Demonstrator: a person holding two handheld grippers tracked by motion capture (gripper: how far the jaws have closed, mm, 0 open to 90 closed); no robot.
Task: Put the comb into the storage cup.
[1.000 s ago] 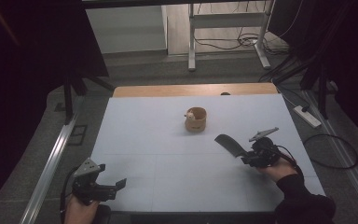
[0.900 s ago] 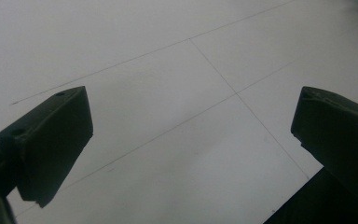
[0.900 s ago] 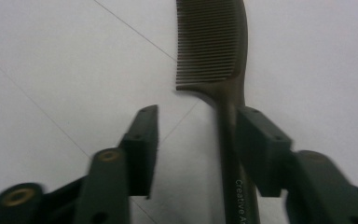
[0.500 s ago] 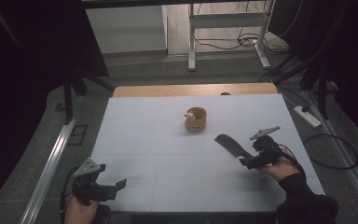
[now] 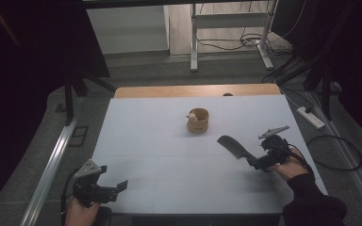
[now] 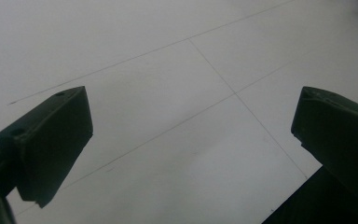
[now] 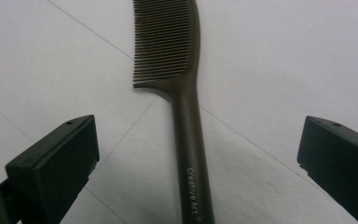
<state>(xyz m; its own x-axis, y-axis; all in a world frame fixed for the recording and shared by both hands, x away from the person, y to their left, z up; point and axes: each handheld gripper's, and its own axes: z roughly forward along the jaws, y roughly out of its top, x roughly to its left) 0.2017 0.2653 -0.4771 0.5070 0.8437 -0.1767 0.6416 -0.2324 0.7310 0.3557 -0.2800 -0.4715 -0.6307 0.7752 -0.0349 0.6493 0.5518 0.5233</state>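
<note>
Item: dark comb [image 7: 186,116], long-handled, fine-toothed, white lettering on the handle. Location: lying flat on the white table [image 5: 169,141], right-hand side, teeth end pointing toward the small wooden cup [image 5: 198,121], which stands well apart near the table's middle.

Right gripper [image 5: 254,162]: we note that its jaws have just been opening and now stand wide apart. In the right gripper view the comb's handle runs up between them, but neither pad touches it. A second ago, in the high view, the comb was carried at the gripper's tip; now it rests on the table by itself. We judge the comb released, and this placing step done or nearly so; backing the hand off without nudging the handle looks to be what remains.

Left gripper [image 5: 118,187]: jaws apart, nothing between them, parked at the near left edge over bare table.
</note>
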